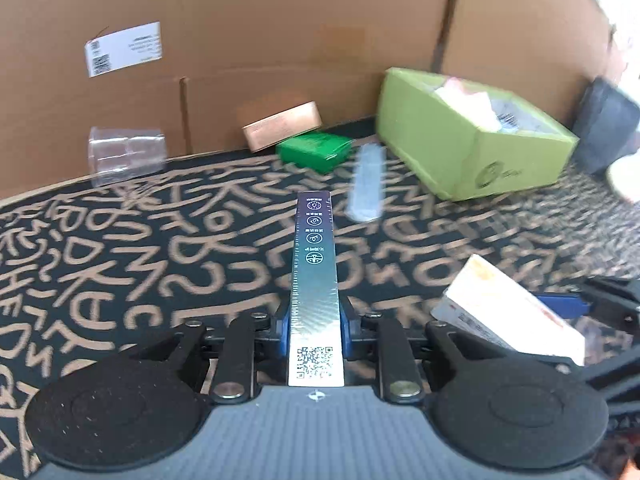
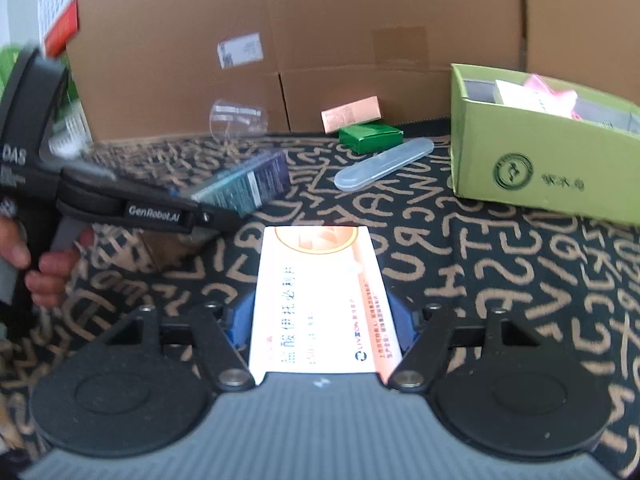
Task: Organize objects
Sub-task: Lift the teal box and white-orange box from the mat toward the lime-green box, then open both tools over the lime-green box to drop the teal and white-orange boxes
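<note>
A: In the left wrist view, how far is the organizing?

B: The left claw [image 1: 315, 316] is narrow, clamped on a slim silver box [image 1: 315, 280]. The green box [image 1: 472, 136] at 2 o'clock already holds some items. A clear case [image 1: 366, 184], green packet [image 1: 316, 151] and copper box [image 1: 282, 126] remain out.

A: And the right wrist view?

B: The right claw [image 2: 320, 320] grips a white medicine box [image 2: 320, 300]. The tabletop [image 2: 500, 280] has a black cloth with tan letters; a cardboard wall [image 2: 320, 20] stands at 12 o'clock.
</note>
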Demonstrator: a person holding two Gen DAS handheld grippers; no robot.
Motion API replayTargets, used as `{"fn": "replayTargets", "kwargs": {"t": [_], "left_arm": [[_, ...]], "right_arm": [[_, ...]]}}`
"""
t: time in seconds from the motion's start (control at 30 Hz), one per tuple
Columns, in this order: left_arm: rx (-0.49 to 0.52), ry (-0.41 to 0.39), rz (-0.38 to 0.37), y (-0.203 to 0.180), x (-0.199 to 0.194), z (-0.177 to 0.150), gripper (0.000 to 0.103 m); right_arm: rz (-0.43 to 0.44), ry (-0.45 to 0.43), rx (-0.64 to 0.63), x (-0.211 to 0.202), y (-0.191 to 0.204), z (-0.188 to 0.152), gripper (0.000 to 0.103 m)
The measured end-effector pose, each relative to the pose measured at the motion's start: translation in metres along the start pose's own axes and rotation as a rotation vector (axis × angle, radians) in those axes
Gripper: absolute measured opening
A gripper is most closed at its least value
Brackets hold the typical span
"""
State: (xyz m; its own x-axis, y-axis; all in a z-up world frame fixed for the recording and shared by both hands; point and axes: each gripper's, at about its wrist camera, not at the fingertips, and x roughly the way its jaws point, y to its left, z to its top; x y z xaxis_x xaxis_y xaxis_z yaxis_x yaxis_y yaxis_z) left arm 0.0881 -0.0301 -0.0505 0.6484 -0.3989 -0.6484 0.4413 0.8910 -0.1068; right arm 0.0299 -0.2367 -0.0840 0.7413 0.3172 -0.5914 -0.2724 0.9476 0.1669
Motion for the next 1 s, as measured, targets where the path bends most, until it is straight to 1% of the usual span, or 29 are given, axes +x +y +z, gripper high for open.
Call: {"fn": "replayTargets", "kwargs": {"t": [0.17, 0.23, 0.33, 0.47, 0.53, 0.6, 0.73, 0.83, 1.0], "left_arm": [[0.036, -0.094, -0.07, -0.03, -0.02, 0.027, 0.022], [0.054, -0.131, -0.098, -0.044, -0.024, 0.042, 0.022], [0.078, -0.175, -0.116, -0.069, -0.023, 0.066, 0.022], [0.1, -0.218, -0.153, -0.104, -0.014, 0.097, 0.022], [0.099, -0.229, -0.165, -0.121, -0.005, 0.112, 0.022], [0.105, -0.24, -0.171, -0.138, 0.005, 0.126, 0.023], [0.111, -0.256, -0.162, -0.165, 0.032, 0.15, 0.023], [0.124, -0.264, -0.138, -0.18, 0.052, 0.163, 0.023], [0.13, -0.258, -0.114, -0.193, 0.078, 0.174, 0.023]], "right_arm": [[-0.054, -0.119, 0.032, -0.041, -0.026, 0.02, 0.067], [-0.098, -0.171, 0.041, -0.057, -0.04, 0.031, 0.067], [-0.179, -0.238, 0.047, -0.075, -0.064, 0.048, 0.067], [-0.303, -0.302, 0.035, -0.083, -0.1, 0.075, 0.067], [-0.367, -0.331, 0.037, -0.079, -0.122, 0.088, 0.067], [-0.427, -0.337, 0.042, -0.07, -0.144, 0.103, 0.067], [-0.485, -0.353, 0.054, -0.049, -0.186, 0.126, 0.067], [-0.491, -0.357, 0.08, -0.033, -0.213, 0.138, 0.067], [-0.496, -0.348, 0.071, -0.006, -0.237, 0.144, 0.067]]}}
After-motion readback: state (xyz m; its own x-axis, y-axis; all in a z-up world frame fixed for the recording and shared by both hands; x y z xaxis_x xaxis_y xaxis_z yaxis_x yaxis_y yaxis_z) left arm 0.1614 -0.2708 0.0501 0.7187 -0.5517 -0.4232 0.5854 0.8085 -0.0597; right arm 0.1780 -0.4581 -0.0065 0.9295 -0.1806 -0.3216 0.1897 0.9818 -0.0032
